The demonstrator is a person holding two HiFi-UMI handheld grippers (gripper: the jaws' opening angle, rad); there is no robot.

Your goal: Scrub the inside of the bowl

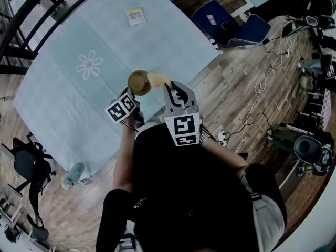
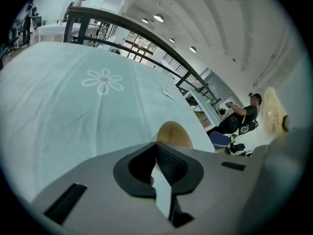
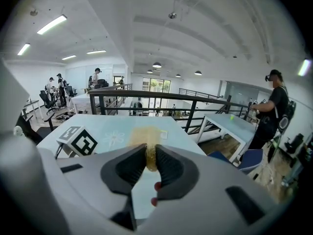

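Note:
A tan wooden bowl [image 1: 139, 82] is held up over the near edge of the table, tilted on its side. My left gripper [image 1: 134, 94] is shut on its rim; in the left gripper view the bowl [image 2: 173, 133] shows just past the closed jaws of this gripper [image 2: 156, 150]. My right gripper [image 1: 169, 86] is shut on a yellow sponge [image 1: 158, 79], which sits right beside the bowl's opening. In the right gripper view the sponge [image 3: 143, 140] is pinched between the dark pads of this gripper [image 3: 148, 156]. The sponge [image 2: 273, 110] also shows at the right of the left gripper view.
A pale blue tablecloth [image 1: 68, 93] with a white flower print [image 1: 89, 64] covers the table. A small yellow card [image 1: 136, 16] lies at its far side. Blue chairs [image 1: 227, 24], cables and gear sit on the wooden floor to the right. A black railing [image 1: 18, 22] runs along the left.

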